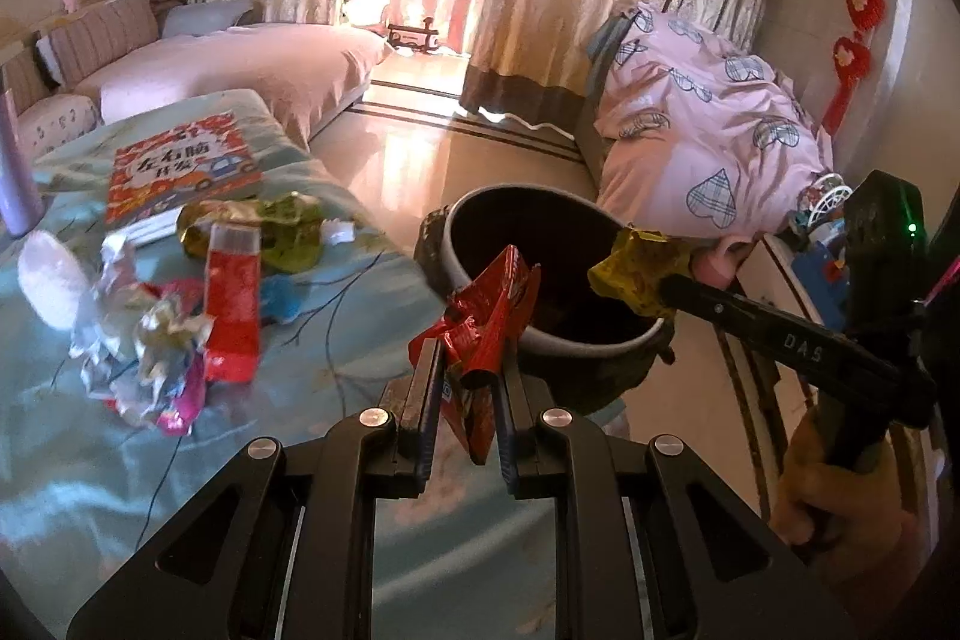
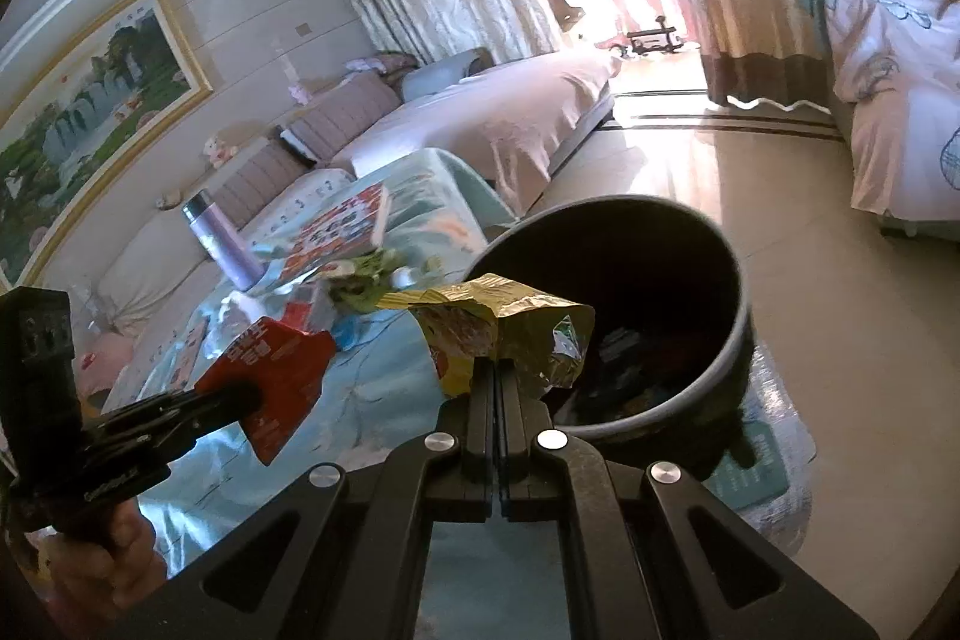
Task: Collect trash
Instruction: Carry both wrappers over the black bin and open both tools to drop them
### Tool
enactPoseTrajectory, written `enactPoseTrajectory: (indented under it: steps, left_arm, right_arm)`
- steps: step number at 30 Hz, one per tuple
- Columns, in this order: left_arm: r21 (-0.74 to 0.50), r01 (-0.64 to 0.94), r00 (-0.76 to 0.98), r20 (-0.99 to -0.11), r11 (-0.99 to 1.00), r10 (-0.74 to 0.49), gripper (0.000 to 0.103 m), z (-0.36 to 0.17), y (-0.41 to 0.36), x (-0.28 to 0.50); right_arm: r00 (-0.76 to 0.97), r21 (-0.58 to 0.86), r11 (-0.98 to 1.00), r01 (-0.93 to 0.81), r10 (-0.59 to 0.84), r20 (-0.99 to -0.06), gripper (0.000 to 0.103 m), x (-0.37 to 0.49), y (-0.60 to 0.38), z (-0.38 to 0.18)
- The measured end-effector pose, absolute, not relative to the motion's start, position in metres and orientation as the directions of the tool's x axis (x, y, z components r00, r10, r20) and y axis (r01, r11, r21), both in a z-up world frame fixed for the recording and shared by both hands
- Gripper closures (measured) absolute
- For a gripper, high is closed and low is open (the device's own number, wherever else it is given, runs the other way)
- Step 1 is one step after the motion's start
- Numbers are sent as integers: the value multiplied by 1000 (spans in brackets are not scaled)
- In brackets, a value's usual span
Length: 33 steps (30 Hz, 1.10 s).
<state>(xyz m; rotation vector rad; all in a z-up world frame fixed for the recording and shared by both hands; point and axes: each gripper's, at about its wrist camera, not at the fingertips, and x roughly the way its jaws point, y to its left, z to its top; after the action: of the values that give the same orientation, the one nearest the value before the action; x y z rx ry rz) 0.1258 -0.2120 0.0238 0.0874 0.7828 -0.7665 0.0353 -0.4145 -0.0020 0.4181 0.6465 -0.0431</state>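
- Trash in hand: a crumpled red foil wrapper [image 1: 486,316] is pinched in the jaws of the left gripper [image 1: 468,382], and a crumpled yellow-gold foil wrapper [image 2: 492,328] is clamped in the fully closed jaws of the right gripper [image 2: 497,370].
- Position: both wrappers hang at the near rim of the dark round trash bin [image 2: 729,340], which stands on the floor just off the edge of the worktop [image 1: 336,340], a low surface under a pale blue floral cloth.
- Handling, as judged: the wrappers look very light, thin, soft and springy; foil is slick, so a pinch across a folded, bunched part should hold better than one on a loose flap. Neither is fragile. On release each may cling to a pad or drift, so dropping well inside the rim seems wise.
- Remaining trash: a heap of crumpled white and silver paper [image 1: 138,334], a red packet [image 1: 231,304], a green-gold wrapper [image 1: 270,226] and a pink scrap [image 1: 180,400] lie together towards the left side of the worktop.
- Other items: a children's book [image 1: 186,169] and a lilac flask [image 1: 18,172] stand towards the far left corner.
- Writing: the book cover carries large Chinese characters; white Chinese characters on the red wrapper are not legible; "DAS" is printed on the right gripper's finger.
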Motion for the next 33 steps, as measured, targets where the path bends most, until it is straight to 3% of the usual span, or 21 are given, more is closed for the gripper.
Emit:
enactPoseTrajectory:
  steps: [33]
  left_arm:
    - [-163,687,399,-729,708,-556,88,4,-305,162]
  right_arm:
    - [745,328,919,216,62,-665,103,71,-462,-18]
